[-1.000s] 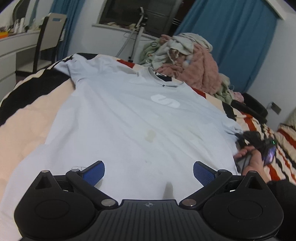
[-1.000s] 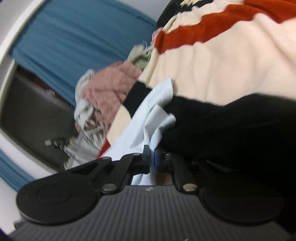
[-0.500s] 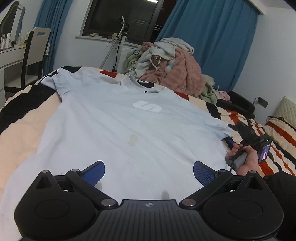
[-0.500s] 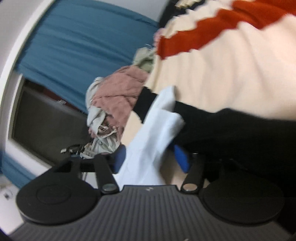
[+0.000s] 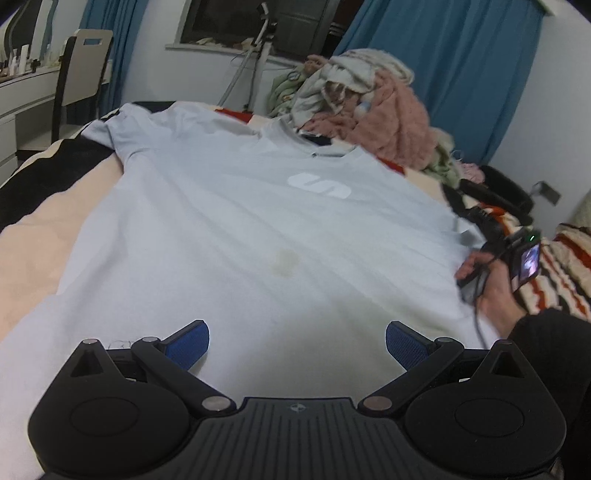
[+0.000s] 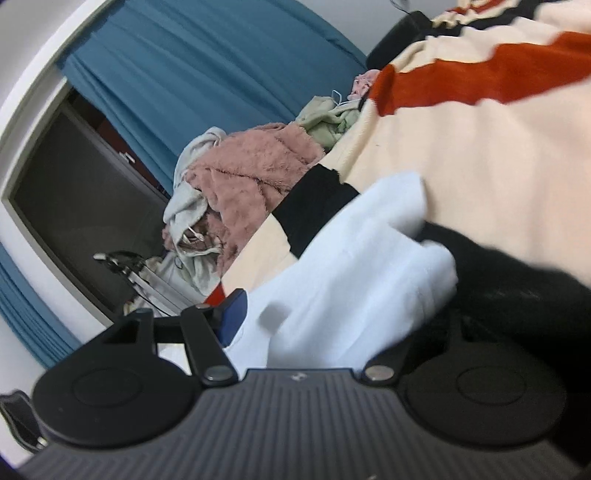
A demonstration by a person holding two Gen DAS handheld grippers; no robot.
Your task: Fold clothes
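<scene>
A pale blue T-shirt (image 5: 236,229) lies spread flat, front up, on a bed (image 5: 33,236), its collar at the far end and its hem nearest the left camera. A white logo sits on the chest and a faint yellowish stain marks the middle. One sleeve reaches toward the far left corner of the bed; the other lies at the right edge, where it shows in the right view as a loose bunch of pale cloth (image 6: 354,273). The left claw (image 5: 297,341) hovers just over the hem, its two blue pads spread wide with only flat shirt fabric showing between them, not pinched. The right claw (image 6: 328,321) has just been opening: its jaws stand apart, with the bunched sleeve lying between them and covering the right-hand pad, while the blue left-hand pad sits clear beside the cloth, so the sleeve is not clamped. In the left view, a hand (image 5: 491,284) in a dark sleeve holds that right claw at the shirt's right edge. The bedcover (image 6: 498,155) under the shirt is cream with black and red stripes. Beyond the collar, a heap of clothes (image 5: 369,114), pink, grey and green, is piled at the far side of the bed. Behind it hang blue curtains (image 5: 454,74) on either side of a dark window (image 5: 258,22). A chair (image 5: 81,74) stands at far left.
</scene>
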